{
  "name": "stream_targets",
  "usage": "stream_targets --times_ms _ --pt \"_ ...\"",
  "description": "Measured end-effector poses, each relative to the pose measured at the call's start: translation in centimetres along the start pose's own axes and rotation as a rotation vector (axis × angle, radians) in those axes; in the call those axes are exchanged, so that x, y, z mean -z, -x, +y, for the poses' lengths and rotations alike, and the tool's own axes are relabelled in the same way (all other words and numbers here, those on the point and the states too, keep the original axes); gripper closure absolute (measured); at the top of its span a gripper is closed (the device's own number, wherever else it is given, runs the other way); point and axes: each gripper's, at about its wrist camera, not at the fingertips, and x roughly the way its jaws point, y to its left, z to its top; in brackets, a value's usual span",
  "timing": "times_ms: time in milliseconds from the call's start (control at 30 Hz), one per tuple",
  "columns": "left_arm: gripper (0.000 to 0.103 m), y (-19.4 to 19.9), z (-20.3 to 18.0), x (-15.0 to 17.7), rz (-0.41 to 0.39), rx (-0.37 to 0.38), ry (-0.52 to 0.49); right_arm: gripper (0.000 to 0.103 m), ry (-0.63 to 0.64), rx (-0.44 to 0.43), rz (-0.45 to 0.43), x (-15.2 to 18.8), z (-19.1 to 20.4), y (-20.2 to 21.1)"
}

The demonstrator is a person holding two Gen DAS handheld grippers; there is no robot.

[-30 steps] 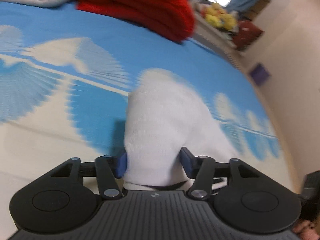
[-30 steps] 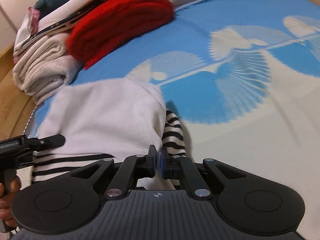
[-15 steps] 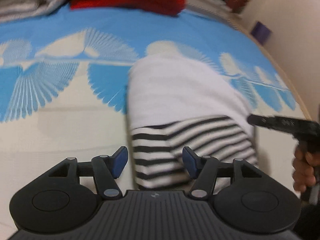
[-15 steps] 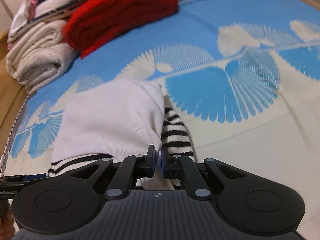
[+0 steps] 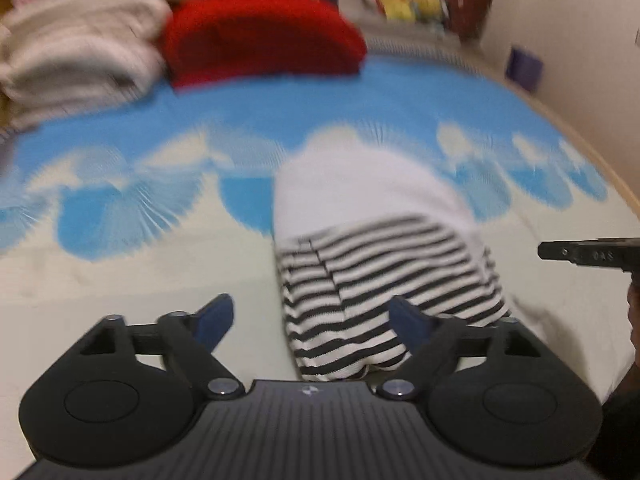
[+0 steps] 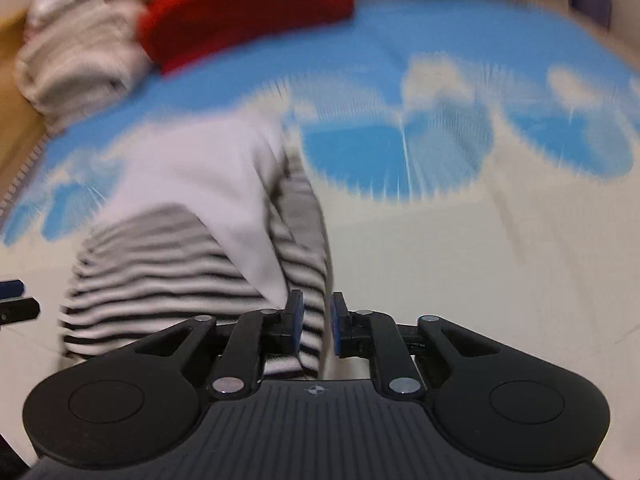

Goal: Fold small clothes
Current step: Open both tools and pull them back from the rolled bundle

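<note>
As you read the left wrist view, note motion blur over the whole frame.
Left gripper: your jaws stand wide apart and have just been opening; the blue pads touch nothing, and the striped hem lies on the bed below the gap rather than gripped.
Folded garment: white upper part, black-and-white striped lower part, lying on the bedspread just ahead of your fingers.
Bedspread: blue and cream with a fan pattern, under the garment.
Red knit: folded, at the far edge of the bed, well apart from the garment.
Cream pile: folded cloth, just left of the red knit, touching it.
Right gripper, seen from here: only a dark finger reaches in from the right edge, beside the garment and apart from it.

Right wrist view, also blurred.
Right gripper: your jaws show a narrow gap and have just been opening; the striped edge sits between the pads, close against the left one, while the right pad stands clear, so nothing is clamped.
Folded garment: white panel folded over striped cloth, left of centre, its near corner at your fingertips.
Left gripper, seen from here: finger ends only, at the left edge, beside the garment's striped side.
Red knit: top of frame, on the cream pile's right.
</note>
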Motion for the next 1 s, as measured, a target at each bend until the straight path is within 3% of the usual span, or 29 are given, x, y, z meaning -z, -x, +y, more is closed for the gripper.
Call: stream_targets --times_ms 67,167,267,367,467,600,733,833,1000 --pt "0.008 3.7 -0.9 1.0 -0.072 -0.015 0.006 0.055 0.058 0.025 -0.108 0.5 1.1 3.6" --pt "0.006 8.1 -2.7 3.2 -0.144 -0.012 0.014 0.034 0.070 0.036 -0.228 2.4 2.3 8.7" --pt "0.006 10.8 -4.4 5.3 -0.156 -0.001 0.049 0.029 0.103 -0.010 -0.298 5.2 3.9 12.5" --pt "0.006 12.6 -6.3 7.3 -0.175 -0.016 0.087 0.020 0.156 0.007 -0.343 8.4 5.7 15.5" --pt "0.006 13.3 -8.3 9.1 -0.231 -0.055 0.078 0.018 0.146 0.014 -0.353 11.0 6.5 17.1" --pt "0.006 11.3 -9.1 10.2 -0.198 -0.093 0.080 0.018 0.134 0.031 -0.323 13.4 6.9 16.6" --pt "0.005 9.1 -8.9 10.3 -0.108 -0.072 0.119 0.018 0.148 0.052 -0.312 13.8 7.3 15.2" --pt "0.001 8.3 -9.2 10.3 -0.115 -0.134 0.085 0.018 0.144 0.067 -0.298 13.7 7.2 14.2" --pt "0.001 7.5 -9.1 10.1 -0.100 -0.138 0.109 0.018 0.115 0.072 -0.270 13.4 6.9 13.0"
